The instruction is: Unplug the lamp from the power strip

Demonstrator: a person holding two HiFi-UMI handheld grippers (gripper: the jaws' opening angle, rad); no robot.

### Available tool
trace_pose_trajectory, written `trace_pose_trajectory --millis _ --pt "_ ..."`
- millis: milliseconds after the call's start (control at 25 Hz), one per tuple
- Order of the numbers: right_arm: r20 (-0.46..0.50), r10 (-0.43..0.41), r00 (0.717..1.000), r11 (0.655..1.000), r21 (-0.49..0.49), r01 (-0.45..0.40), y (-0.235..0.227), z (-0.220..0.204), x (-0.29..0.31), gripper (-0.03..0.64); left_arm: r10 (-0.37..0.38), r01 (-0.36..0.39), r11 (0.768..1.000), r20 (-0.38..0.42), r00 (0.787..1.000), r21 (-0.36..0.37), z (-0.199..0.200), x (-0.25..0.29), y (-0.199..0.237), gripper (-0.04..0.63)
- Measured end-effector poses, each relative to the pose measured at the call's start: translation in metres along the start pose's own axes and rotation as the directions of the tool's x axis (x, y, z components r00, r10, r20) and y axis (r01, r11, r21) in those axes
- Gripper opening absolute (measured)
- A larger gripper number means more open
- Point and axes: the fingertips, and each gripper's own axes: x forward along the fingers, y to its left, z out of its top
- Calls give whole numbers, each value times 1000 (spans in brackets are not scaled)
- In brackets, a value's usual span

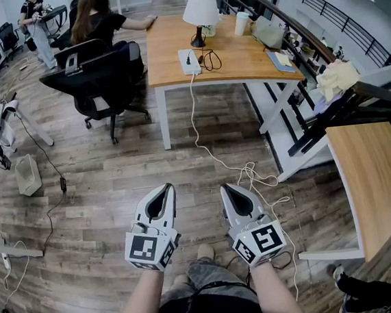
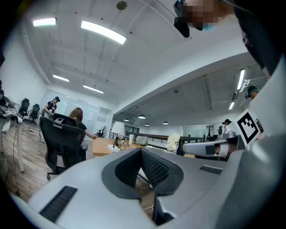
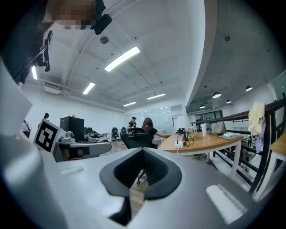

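Note:
A white-shaded lamp (image 1: pixel 201 14) stands on the far wooden desk (image 1: pixel 241 62). Its dark cord loops down to a white power strip (image 1: pixel 188 61) near the desk's front edge. A white cable (image 1: pixel 196 125) drops from the strip to the floor. My left gripper (image 1: pixel 165 188) and right gripper (image 1: pixel 230 187) hang side by side low over the floor, far from the desk, both shut and holding nothing. From the left gripper (image 2: pixel 142 150) the lamp (image 2: pixel 118 129) shows small ahead. From the right gripper (image 3: pixel 143 151) the power strip (image 3: pixel 179 144) lies on the desk edge.
A black office chair (image 1: pixel 98 79) and a seated person (image 1: pixel 100 20) are left of the desk. A second wooden table (image 1: pixel 373 176) and a dark rack (image 1: pixel 343 114) stand at right. White cable coils (image 1: pixel 252 174) lie on the floor ahead. A cup (image 1: pixel 241 23) and bag (image 1: pixel 270 34) sit on the desk.

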Motion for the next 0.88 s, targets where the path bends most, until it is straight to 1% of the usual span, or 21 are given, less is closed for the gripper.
trace_pose_trajectory --millis 200,600,880 --pt "1 10 1000 1000 25 -10 -10 0 9 8 -2 2 1000 -1 1000 11 0 15 -2 -3" --pt "-3 64 998 998 2 -64 -49 3 20 6 49 -49 999 19 999 8 2 52 -8 -3" --pt "15 76 997 996 41 -77 -68 6 21 8 61 -62 998 39 997 16 8 68 -19 -3"
